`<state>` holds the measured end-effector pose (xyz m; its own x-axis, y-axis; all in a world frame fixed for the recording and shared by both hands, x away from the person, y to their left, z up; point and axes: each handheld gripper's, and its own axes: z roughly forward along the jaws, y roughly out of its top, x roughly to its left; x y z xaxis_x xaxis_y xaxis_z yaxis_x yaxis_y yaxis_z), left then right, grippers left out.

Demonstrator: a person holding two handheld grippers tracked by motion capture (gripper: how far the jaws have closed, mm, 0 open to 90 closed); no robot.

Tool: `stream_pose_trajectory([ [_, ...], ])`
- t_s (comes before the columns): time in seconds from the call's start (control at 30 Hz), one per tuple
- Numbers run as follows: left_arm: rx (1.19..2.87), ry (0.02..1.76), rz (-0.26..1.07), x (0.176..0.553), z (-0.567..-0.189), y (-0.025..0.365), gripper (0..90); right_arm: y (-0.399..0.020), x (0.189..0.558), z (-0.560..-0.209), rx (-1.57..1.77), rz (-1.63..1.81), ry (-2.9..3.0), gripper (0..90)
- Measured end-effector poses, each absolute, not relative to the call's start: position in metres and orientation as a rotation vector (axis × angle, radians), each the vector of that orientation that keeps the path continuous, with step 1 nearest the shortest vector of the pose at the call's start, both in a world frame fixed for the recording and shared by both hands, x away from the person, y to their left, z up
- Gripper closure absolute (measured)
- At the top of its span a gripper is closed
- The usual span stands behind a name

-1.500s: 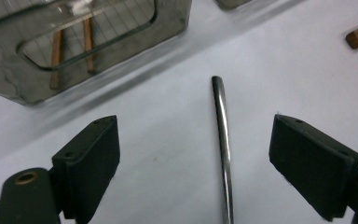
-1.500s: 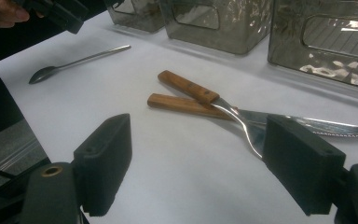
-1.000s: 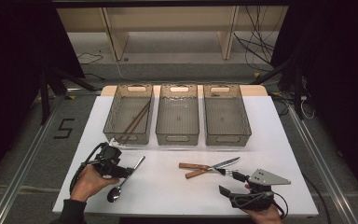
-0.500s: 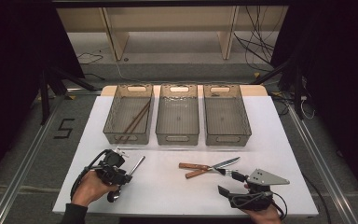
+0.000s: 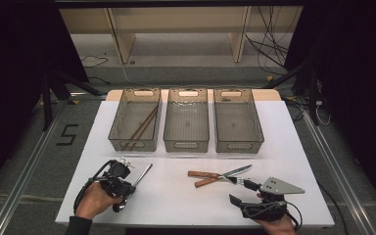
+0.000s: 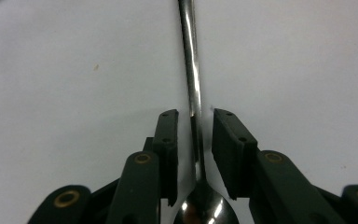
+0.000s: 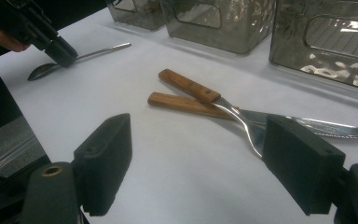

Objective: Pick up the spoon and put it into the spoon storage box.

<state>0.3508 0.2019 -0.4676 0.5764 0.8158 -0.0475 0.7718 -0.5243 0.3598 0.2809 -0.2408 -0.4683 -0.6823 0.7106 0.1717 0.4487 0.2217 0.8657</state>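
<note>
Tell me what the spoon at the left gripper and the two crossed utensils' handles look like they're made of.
Spoon: polished metal, probably stainless steel; bright mirror streaks run along its handle. Crossed utensils' handles: brown wood by the look, with visible grain and a matte or satin finish; their blades look like shiny metal.

Three clear smoky plastic bins stand side by side at the far half of the white desk (image 5: 293, 147): the left bin (image 5: 117, 127) holds brown wooden chopsticks (image 5: 143, 126) lying aslant, the middle bin (image 5: 186, 120) and the right bin (image 5: 237, 120) beside it. Nearer, two wooden-handled pieces of steel cutlery (image 5: 210, 177) lie crossed, a serrated knife (image 7: 307, 125) among them.
</note>
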Motion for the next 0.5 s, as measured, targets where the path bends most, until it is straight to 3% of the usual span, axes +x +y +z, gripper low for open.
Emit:
stream_pose_trajectory([
  [0.23,2.47,1.305,0.205,0.3478,-0.4682,0.1999,77.7,-0.2408,0.2807,-0.4683,1.093,1.443,2.236,25.2],
  [0.5,2.457,1.313,0.19,0.3465,-0.4684,0.1995,77.9,-0.2409,0.2806,-0.4681,1.093,1.443,2.234,25.3],
])
